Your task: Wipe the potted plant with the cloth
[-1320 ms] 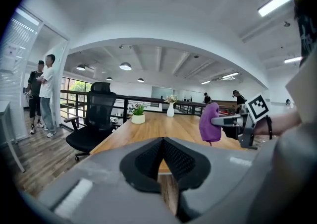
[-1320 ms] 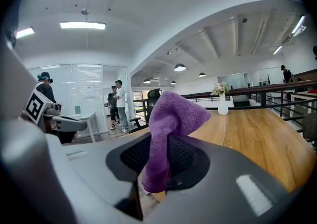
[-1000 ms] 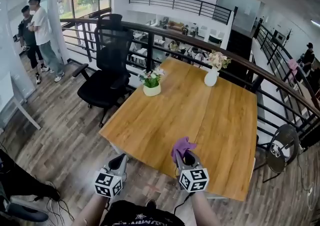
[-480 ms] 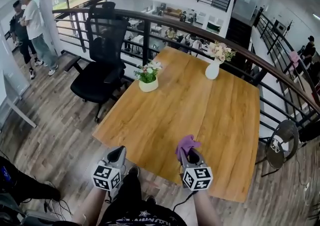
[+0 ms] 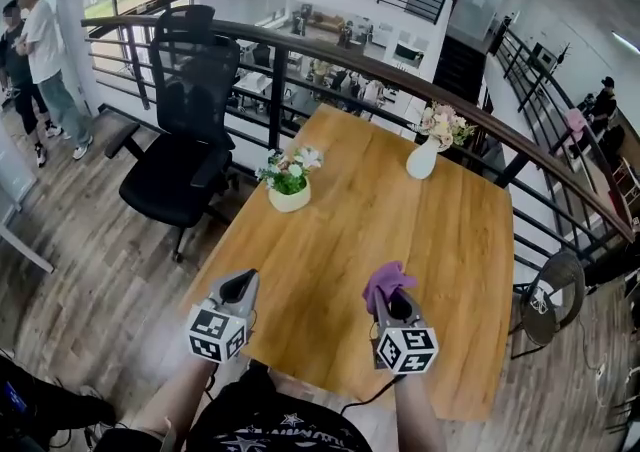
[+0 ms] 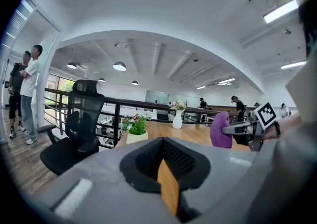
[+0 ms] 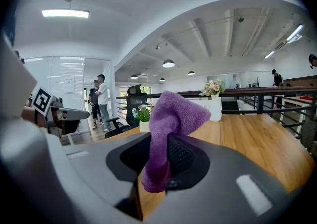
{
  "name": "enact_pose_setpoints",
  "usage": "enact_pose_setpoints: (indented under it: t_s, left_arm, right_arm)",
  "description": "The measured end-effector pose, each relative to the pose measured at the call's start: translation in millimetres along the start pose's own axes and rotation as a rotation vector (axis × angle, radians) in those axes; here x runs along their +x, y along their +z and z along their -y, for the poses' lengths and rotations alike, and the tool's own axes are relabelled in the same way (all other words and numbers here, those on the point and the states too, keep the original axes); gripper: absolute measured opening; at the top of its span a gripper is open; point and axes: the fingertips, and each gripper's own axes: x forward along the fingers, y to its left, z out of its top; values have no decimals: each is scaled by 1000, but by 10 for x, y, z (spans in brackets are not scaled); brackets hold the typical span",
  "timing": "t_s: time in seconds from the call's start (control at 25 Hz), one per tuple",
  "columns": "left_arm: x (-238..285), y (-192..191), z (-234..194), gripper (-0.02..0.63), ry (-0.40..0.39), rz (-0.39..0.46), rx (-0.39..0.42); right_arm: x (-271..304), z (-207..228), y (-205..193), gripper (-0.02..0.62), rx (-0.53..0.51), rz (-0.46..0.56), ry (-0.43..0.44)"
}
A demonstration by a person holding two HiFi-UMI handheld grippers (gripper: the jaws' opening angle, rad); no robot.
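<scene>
As the table's [image 5: 450, 240] near edge was crossed, the potted plant [image 5: 288, 183] was neared.
Cloth [image 5: 386, 282] was pinched in right gripper [image 5: 393, 305]; left gripper [image 5: 238, 290] was pressed together, empty; wiping not begun.

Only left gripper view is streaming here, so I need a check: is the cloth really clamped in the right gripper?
Observer: Yes. Right gripper view shows the right gripper shut on the cloth, which sticks up from between the jaws.
Operator: Where's the plant on the table?
Observer: Head view: the plant stands by the table's left edge, ahead of the left gripper and apart from both grippers.
Operator: And the left gripper?
Observer: Its tip is at the table's near left corner.
</scene>
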Motion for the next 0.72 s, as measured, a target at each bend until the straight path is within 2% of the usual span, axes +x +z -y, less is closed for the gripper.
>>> enact_pose_setpoints:
  t_s: [0.4, 0.72]
  left_arm:
    - [658, 312, -674, 2, -46, -21, 18]
    - [1180, 249, -1020, 3, -107, -62, 30]
  right_arm:
    - [750, 43, 414, 92, -20, -12, -28]
    - [1444, 43, 513, 92, -54, -60, -25]
